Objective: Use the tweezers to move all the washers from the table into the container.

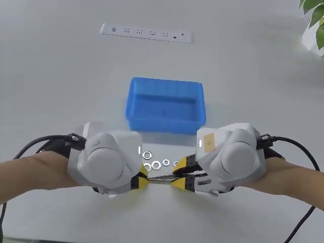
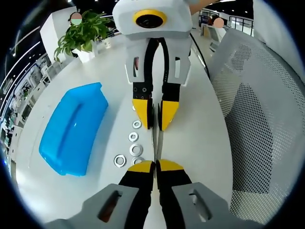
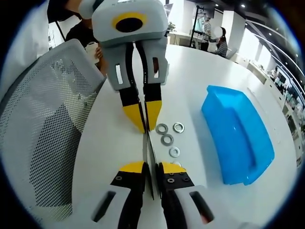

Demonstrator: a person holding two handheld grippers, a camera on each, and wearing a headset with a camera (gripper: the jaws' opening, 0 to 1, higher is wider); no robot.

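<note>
Thin metal tweezers (image 1: 162,178) span the gap between my two grippers, which face each other tip to tip low over the white table. The left gripper (image 1: 140,182) (image 2: 155,166) is shut on one end of the tweezers (image 2: 156,140). The right gripper (image 1: 179,178) (image 3: 151,168) is shut on the other part of the tweezers (image 3: 147,143), its jaws a little apart around them. Several silver washers (image 1: 156,165) (image 2: 136,149) (image 3: 167,139) lie on the table just beyond the tweezers. The blue container (image 1: 165,105) (image 2: 74,129) (image 3: 238,133) sits past the washers and looks empty.
A white power strip (image 1: 146,33) lies at the far side of the table. Green plant leaves (image 1: 315,23) show at the far right corner. A mesh chair back (image 2: 257,119) (image 3: 43,124) stands on the near side. Black cables (image 1: 40,142) trail from both grippers.
</note>
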